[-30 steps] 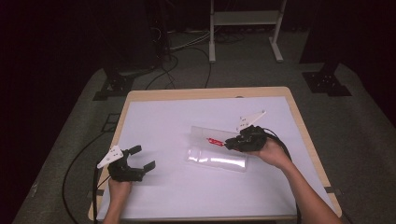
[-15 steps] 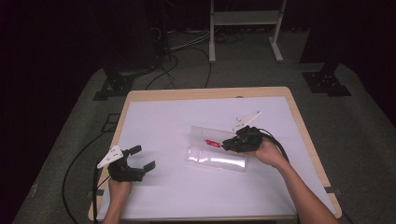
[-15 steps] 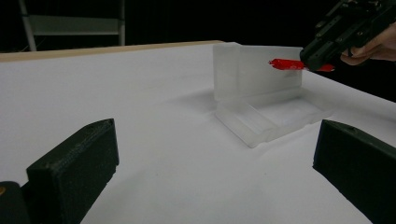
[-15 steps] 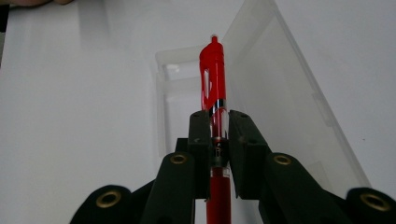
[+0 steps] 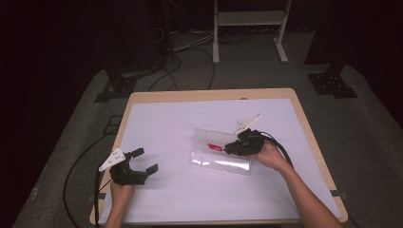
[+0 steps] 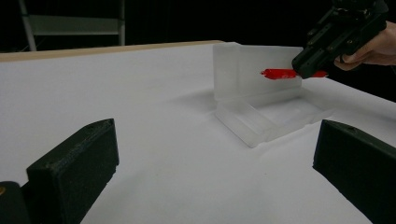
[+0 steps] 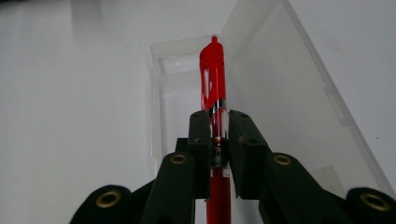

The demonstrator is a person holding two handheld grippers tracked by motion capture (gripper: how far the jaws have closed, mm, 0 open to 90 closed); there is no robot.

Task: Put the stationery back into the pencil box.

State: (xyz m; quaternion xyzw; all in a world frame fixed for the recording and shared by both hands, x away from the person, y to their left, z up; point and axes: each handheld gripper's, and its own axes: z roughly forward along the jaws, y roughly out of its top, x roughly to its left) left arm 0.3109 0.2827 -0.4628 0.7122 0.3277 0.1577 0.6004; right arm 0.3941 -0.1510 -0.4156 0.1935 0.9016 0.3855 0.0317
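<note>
The right gripper's two black fingers are pressed narrowly against a red pen, clamping its clear middle section so that the red capped end sticks out past the fingertips. In the right gripper view the pen points along the open plastic box, its tip above the box's shallow tray with the raised lid to one side. From the left gripper view the same pen is held level in the air in front of the upright lid of the box, above the tray and not touching it, with the right gripper and the hand behind it coming in from the upper right.

The left gripper's fingers stand wide apart with nothing between them, low over the white desk and aimed toward the box, which is well apart from them.

In the high view the left gripper sits near the front left part of the desk, held by the left hand, a cable trailing off the desk edge. The right gripper is over the box near the desk's middle, with the pen showing as a small red mark at its tip. The right hand and forearm reach in from the lower right. Beyond the desk lie a grey floor, cables and a metal stand.
</note>
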